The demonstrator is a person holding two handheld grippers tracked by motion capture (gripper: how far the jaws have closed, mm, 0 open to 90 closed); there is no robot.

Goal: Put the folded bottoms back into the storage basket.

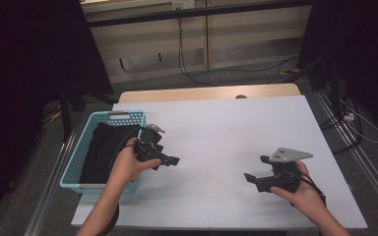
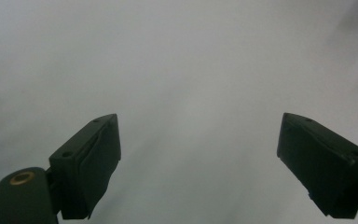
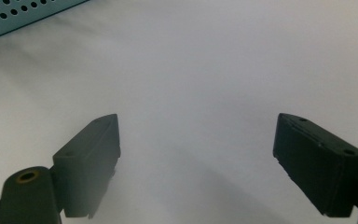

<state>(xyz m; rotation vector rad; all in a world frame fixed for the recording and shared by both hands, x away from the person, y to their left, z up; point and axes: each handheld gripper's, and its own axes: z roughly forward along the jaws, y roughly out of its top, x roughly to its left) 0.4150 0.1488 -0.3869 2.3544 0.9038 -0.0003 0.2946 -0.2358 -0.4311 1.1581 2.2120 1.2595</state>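
Note:
A light blue perforated basket (image 1: 74,162) stands at the table's left edge with a black cloth (image 1: 101,150) lying inside it. My left gripper (image 1: 170,160) hovers just right of the basket, over the white tabletop (image 1: 226,132), jaws wide apart and empty. In the left gripper view the left gripper (image 2: 198,161) faces bare white surface. My right gripper (image 1: 255,172) sits low at the table's front right, pointing left, open and empty. In the right gripper view the right gripper (image 3: 196,161) looks across the tabletop toward a corner of the basket (image 3: 23,14).
The white board covers a wooden table whose far edge (image 1: 206,92) shows beyond it. Cables (image 1: 197,73) lie on the floor behind, and dark curtains flank both sides. A metal rail (image 1: 359,157) runs along the floor at the right.

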